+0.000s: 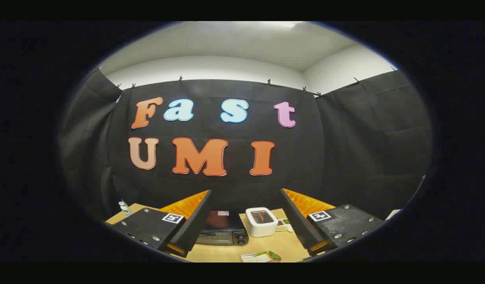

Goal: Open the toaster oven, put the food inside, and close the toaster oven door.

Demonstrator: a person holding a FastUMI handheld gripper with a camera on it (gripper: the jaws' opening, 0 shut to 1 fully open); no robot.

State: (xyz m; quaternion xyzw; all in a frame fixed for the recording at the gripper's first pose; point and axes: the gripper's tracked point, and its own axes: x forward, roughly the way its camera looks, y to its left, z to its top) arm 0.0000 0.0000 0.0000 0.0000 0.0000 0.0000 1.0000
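A dark toaster oven [222, 228] stands on the wooden table [282, 244], beyond my fingers and a little toward the left one, its door closed. Nearer to me, on a small white plate [252, 258], lies food [271, 255] with a green and reddish part. My gripper [246, 248] is held high above the table with its fingers spread wide and nothing between them. Both oven and food are well below and ahead of the fingertips.
A white box-shaped appliance [261, 221] with a dark top stands right beside the oven. A small white bottle [124, 208] with a green label stands at the table's far left. A patterned cloth or card [284, 224] lies behind the white appliance.
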